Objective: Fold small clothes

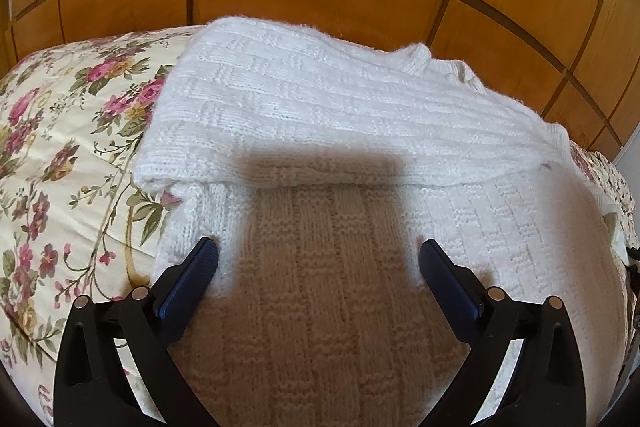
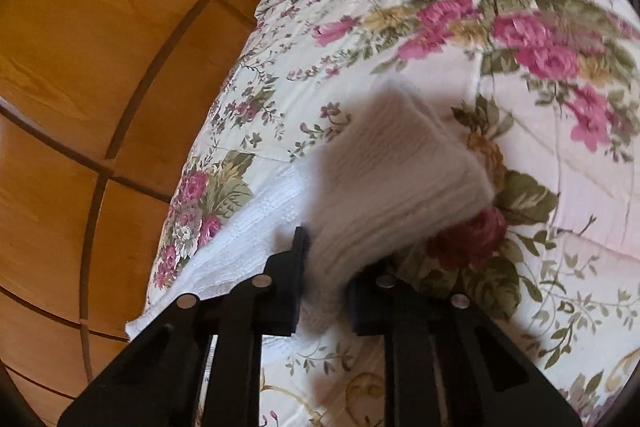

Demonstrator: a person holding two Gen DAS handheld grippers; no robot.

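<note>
While our left gripper (image 1: 318, 259) hovers spread over the white sweater (image 1: 320, 115), our right gripper (image 2: 326, 267) clamps its near sleeve (image 2: 392, 179).

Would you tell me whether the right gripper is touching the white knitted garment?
Touching: the right wrist view shows the right gripper clamped on a fold of the white knitted garment.

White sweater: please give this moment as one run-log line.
left tongs: open over white sweater | right tongs: shut on sweater part | floral bedspread underneath
</note>
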